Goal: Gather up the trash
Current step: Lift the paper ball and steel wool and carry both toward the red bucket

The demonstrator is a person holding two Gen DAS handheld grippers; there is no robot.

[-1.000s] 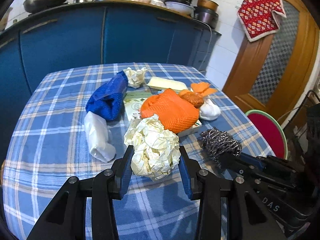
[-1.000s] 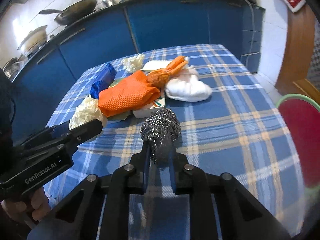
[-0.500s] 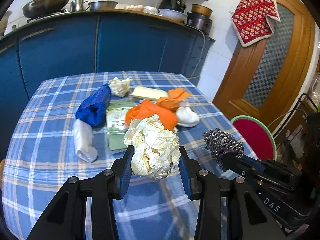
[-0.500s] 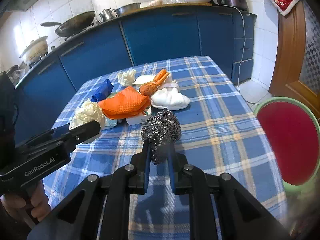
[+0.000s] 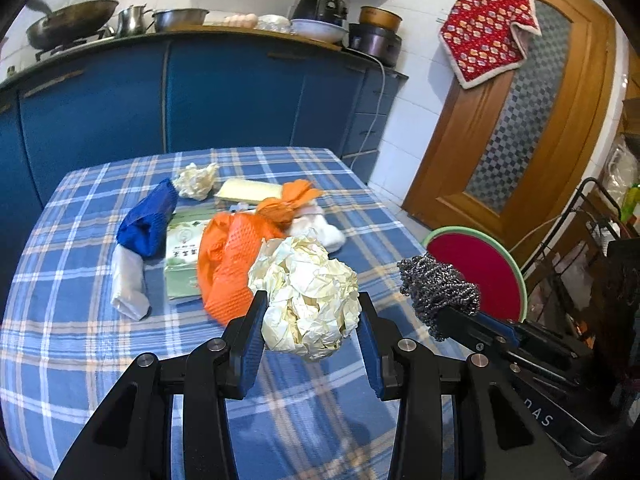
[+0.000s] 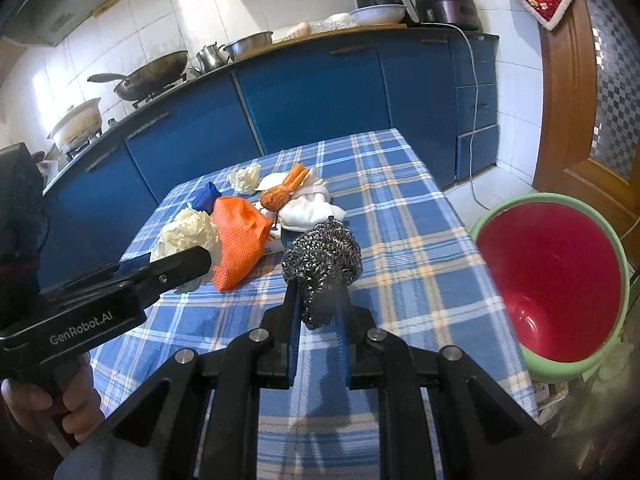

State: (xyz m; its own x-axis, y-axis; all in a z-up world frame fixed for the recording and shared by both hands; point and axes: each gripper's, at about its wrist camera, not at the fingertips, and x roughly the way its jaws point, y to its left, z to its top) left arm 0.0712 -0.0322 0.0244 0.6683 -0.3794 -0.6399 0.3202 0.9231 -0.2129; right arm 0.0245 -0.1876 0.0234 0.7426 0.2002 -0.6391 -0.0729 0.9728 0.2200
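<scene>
My left gripper (image 5: 310,312) is shut on a crumpled ball of cream paper (image 5: 310,298) and holds it above the blue plaid table (image 5: 72,336). My right gripper (image 6: 318,294) is shut on a steel wool scourer (image 6: 322,258), also held above the table; the scourer shows in the left wrist view (image 5: 438,288) too. A red bin with a green rim (image 6: 556,280) stands off the table's right edge, its mouth tilted toward me. On the table lie an orange mesh bag (image 5: 228,256), a blue cloth (image 5: 150,220), a white wad (image 5: 128,280) and another paper ball (image 5: 196,180).
A green box (image 5: 182,256) lies under the orange mesh. White cloth (image 6: 310,210) and orange scraps (image 6: 286,190) lie further back. Blue cabinets (image 5: 200,100) with pots stand behind the table. A wooden door (image 5: 532,120) is at the right, and a wire rack (image 5: 592,224) beside the bin.
Both grippers have risen and pulled back from the table with their loads. The red bin has come much more into the right wrist view.
</scene>
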